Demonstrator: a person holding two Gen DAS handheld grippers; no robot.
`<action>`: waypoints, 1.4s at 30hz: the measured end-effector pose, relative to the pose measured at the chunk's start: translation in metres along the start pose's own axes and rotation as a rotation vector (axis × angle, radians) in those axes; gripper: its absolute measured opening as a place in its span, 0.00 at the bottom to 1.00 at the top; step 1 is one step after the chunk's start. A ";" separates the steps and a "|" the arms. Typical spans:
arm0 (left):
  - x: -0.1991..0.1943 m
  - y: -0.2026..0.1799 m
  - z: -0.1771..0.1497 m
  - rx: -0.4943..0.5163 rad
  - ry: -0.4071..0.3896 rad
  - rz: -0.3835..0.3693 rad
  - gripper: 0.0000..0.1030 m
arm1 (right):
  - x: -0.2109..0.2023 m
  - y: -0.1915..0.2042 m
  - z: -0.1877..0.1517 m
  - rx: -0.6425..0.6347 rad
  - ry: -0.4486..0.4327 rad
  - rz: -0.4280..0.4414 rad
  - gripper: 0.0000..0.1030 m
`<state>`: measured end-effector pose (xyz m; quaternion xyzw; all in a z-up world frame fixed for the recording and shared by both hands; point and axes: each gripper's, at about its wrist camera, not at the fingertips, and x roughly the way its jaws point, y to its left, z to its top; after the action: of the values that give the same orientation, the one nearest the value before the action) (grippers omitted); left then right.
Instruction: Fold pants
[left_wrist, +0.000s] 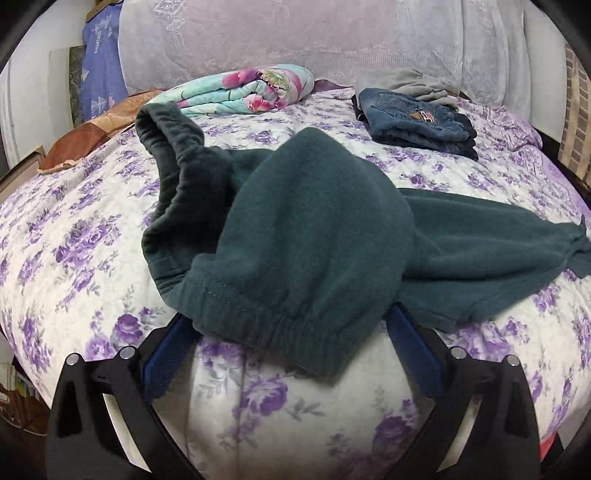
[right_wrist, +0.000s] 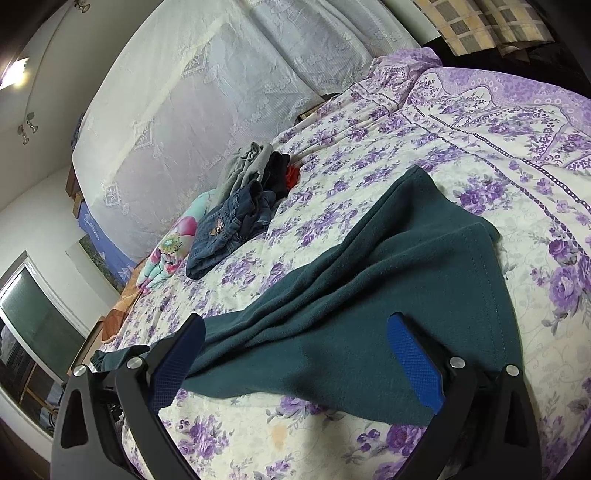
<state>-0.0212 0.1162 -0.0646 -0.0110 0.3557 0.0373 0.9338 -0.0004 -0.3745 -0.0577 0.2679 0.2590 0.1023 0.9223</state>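
Observation:
Dark teal fleece pants (left_wrist: 303, 236) lie crumpled on a bed with a purple-flowered cover (left_wrist: 74, 240). In the left wrist view the elastic waistband is bunched at the near end and one leg runs off to the right. My left gripper (left_wrist: 288, 332) is open, and its blue-padded fingers (left_wrist: 413, 347) straddle the near waistband edge, which drapes over their tips. In the right wrist view the pants' legs (right_wrist: 369, 295) lie flat, running away to the upper right. My right gripper (right_wrist: 295, 347) is open, its fingers (right_wrist: 410, 354) on either side of the leg cloth near the bed edge.
Folded blue jeans (left_wrist: 417, 122) and a grey garment (left_wrist: 402, 85) sit at the back of the bed, also seen as jeans (right_wrist: 225, 229) in the right wrist view. A flowered quilt roll (left_wrist: 247, 92) lies back left. A pale cushioned headboard (left_wrist: 288, 37) stands behind.

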 end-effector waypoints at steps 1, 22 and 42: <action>0.000 0.002 0.000 -0.009 0.001 -0.012 0.95 | 0.000 0.000 0.000 -0.001 0.002 -0.003 0.96; -0.011 0.053 -0.003 -0.334 -0.011 -0.427 0.76 | 0.001 0.000 0.000 -0.004 0.003 -0.014 0.96; -0.026 0.070 0.177 -0.291 -0.202 -0.413 0.10 | -0.001 0.004 -0.002 -0.006 -0.005 -0.036 0.96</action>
<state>0.0713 0.1926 0.0850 -0.2137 0.2418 -0.1024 0.9410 -0.0023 -0.3706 -0.0566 0.2609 0.2614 0.0858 0.9253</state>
